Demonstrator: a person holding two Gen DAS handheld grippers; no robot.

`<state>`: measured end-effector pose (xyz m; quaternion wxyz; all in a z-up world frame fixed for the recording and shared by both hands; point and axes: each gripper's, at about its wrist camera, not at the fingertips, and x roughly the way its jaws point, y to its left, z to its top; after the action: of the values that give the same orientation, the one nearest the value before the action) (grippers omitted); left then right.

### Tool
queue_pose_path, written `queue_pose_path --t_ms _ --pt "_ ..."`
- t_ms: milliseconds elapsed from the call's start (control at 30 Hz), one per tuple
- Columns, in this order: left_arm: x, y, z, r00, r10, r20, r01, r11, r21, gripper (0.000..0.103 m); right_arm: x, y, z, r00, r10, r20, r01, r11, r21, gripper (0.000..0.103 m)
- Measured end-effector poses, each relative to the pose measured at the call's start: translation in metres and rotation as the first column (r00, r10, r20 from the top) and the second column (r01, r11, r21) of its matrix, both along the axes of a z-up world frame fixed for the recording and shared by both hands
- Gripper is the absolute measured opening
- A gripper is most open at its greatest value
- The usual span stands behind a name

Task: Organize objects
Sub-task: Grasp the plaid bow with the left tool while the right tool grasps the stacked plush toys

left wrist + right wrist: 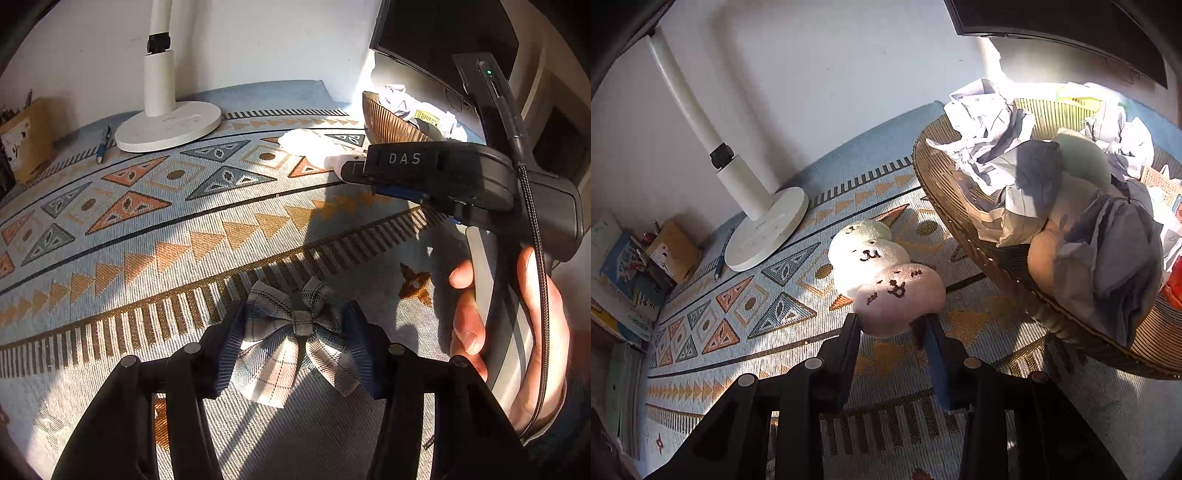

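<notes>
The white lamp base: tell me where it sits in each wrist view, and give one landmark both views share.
Left wrist view: the white lamp base sits upper left of centre on the patterned cloth, a pen just to its left.
Right wrist view: the base sits left of centre, its pole leaning up to the upper left.
Shared landmark: the woven basket of crumpled paper, right of the lamp in both.

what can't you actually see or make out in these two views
- Left wrist view: plaid bow, its outer edges hidden behind the left gripper's fingers.
- Left wrist view: wicker basket, mostly blocked by the right gripper's body.
- Right wrist view: basket contents buried under crumpled paper.
- Right wrist view: plush dango toy, underside hidden.
</notes>
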<state>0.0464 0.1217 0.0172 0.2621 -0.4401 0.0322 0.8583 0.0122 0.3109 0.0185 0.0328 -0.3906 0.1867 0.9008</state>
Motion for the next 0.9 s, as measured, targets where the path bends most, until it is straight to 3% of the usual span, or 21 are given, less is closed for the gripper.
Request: queue_pose_path --t_ms 233,333,400,433,467,500,633,900 --pt "-0.006 -0.039 0.003 0.995 0.096 -0.037 -0.097 0.995 -0.015 0.050 0.066 -0.024 0.004 0.999 0.045 0.011 -0.045 0.999 -0.008 0.034" --pt "-0.010 -0.056 0.002 0.989 0.145 -0.040 -0.145 0.989 -0.006 0.050 0.082 -0.038 0.000 0.990 0.132 0.040 -0.131 0.991 -0.015 0.034" --pt "-0.014 -0.064 -0.002 0.987 0.163 -0.005 -0.163 0.987 0.020 0.050 0.094 -0.047 0.001 0.980 0.193 0.051 -0.194 0.981 0.029 0.040" --pt "-0.016 -0.067 -0.003 0.986 0.167 0.009 -0.167 0.985 0.037 0.050 0.098 -0.050 0.002 0.978 0.204 0.051 -0.207 0.976 0.070 0.055" --pt "-0.017 -0.069 -0.003 0.985 0.173 0.011 -0.173 0.984 0.050 0.050 0.102 -0.050 0.003 0.978 0.205 0.046 -0.209 0.971 0.111 0.076" --pt "-0.017 -0.070 -0.002 0.984 0.178 0.007 -0.178 0.982 0.058 0.050 0.104 -0.049 0.005 0.980 0.197 0.034 -0.200 0.969 0.147 0.082" --pt "-0.015 -0.070 -0.003 0.985 0.171 0.003 -0.171 0.984 0.060 0.050 0.097 -0.048 0.013 0.971 0.239 0.010 -0.237 0.954 0.181 0.082" --pt "-0.013 -0.068 -0.004 0.986 0.169 -0.012 -0.168 0.985 0.038 0.051 0.042 -0.060 -0.002 0.978 0.204 0.042 -0.208 0.938 0.277 0.082"
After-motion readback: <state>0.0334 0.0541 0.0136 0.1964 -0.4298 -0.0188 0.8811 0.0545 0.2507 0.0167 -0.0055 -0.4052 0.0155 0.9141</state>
